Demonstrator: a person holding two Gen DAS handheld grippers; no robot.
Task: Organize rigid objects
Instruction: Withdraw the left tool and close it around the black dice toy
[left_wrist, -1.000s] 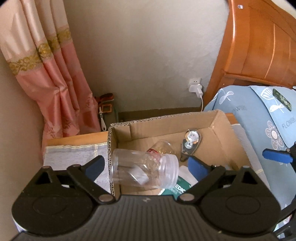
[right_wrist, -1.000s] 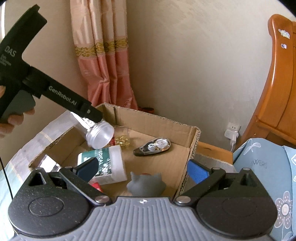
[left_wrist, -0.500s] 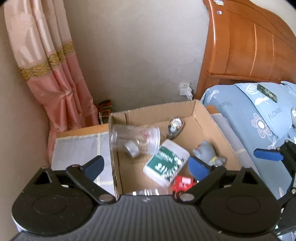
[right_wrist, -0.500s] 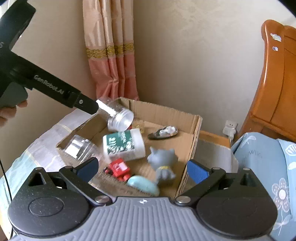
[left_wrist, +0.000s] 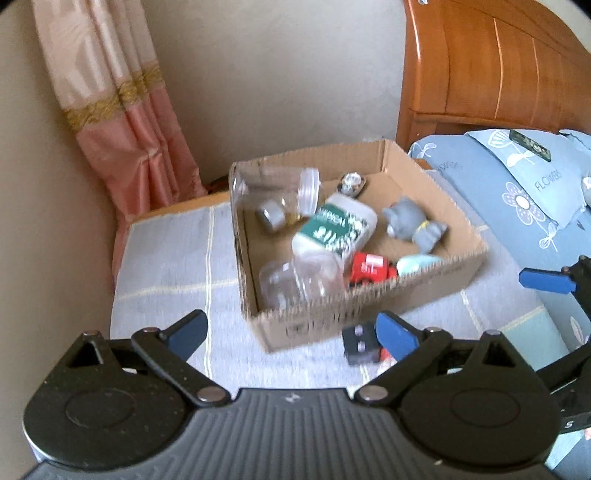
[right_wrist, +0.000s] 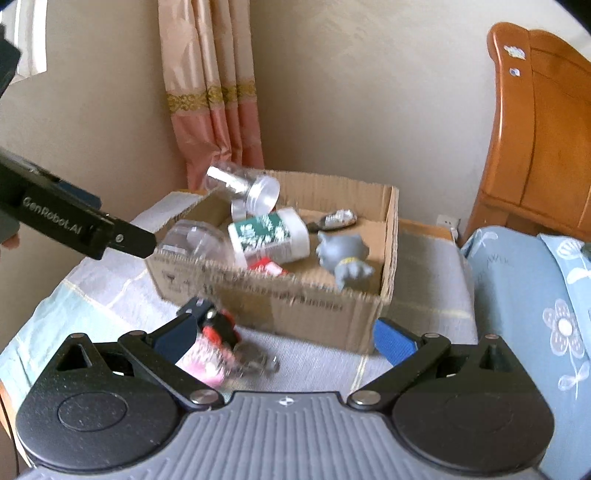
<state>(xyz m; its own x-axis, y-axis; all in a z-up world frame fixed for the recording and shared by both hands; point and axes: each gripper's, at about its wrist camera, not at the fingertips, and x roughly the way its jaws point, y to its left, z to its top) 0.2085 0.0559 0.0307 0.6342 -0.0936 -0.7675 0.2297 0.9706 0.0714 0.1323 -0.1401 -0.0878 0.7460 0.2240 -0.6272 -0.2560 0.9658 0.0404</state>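
Jar (left_wrist: 275, 197) released a moment ago now rests in the box (left_wrist: 369, 317) at its 11 o'clock corner, both my jaws spread wide and empty, so leftovers (right_wrist: 221, 343) outside at 6 o'clock come next.

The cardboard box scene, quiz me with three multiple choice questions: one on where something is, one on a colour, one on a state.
1. Where is the grey cat figure?
A. inside the cardboard box
B. on the bed
C. on the cloth in front of the box

2. What colour is the label of the white bottle?
A. orange
B. green
C. purple

3. How is the left tool?
A. shut on a jar
B. shut on the box wall
C. open, holding nothing

Answers: 1 A, it lies among the box's contents. 2 B, green with white print. 3 C, its fingers stand wide apart.
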